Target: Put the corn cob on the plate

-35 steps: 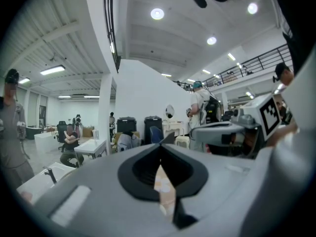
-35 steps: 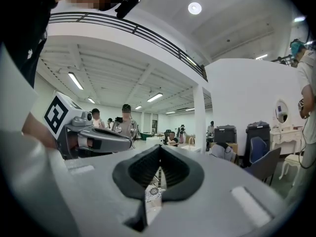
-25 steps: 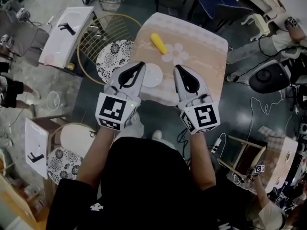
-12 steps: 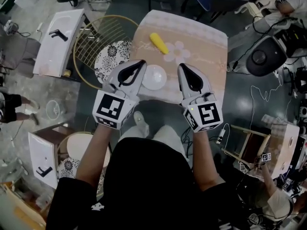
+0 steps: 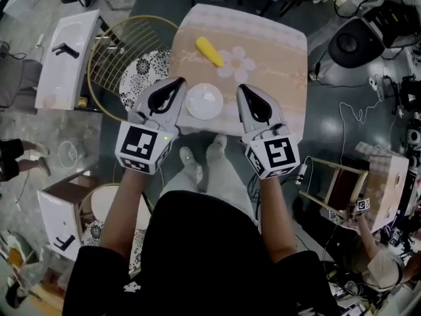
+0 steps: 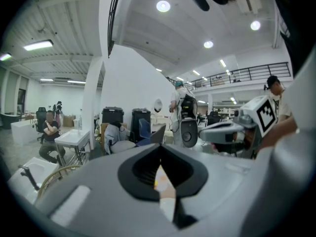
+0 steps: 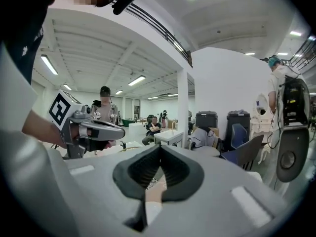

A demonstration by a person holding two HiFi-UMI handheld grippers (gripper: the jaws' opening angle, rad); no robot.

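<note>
Right, we start with the plate [image 5: 204, 102]: small, white and round, with nothing lying in it. It sits at the near edge of the table [image 5: 276, 51], squarely between our two claws. The left claw [image 5: 179, 81] is just beside its left rim and the right claw [image 5: 241, 87] just beside its right rim. From the head view we cannot tell whether either one touches it.

The corn cob [image 5: 209, 51] is yellow and lies at a slant on the flowered cloth. It is out ahead of both claw tips, past the plate's far rim and apart from it, a touch nearer the left claw's line than the right's. Off on the left claw's outer side stands a white washbasin [image 5: 59, 61] with a black tap.

Now the claws themselves. In each gripper view we see the jaws closed tip to tip with nothing caught between them. Only a sliver of the scene beyond shows through the slot behind the tips.

And the arms: our left forearm [image 5: 122, 209] and right forearm [image 5: 276, 209] reach forward side by side, both bare. The left marker cube [image 5: 140, 149] and the right marker cube [image 5: 273, 155] sit at the near ends. Both claws point away from us, noses dipped a little and angled slightly inward toward the plate.
</note>
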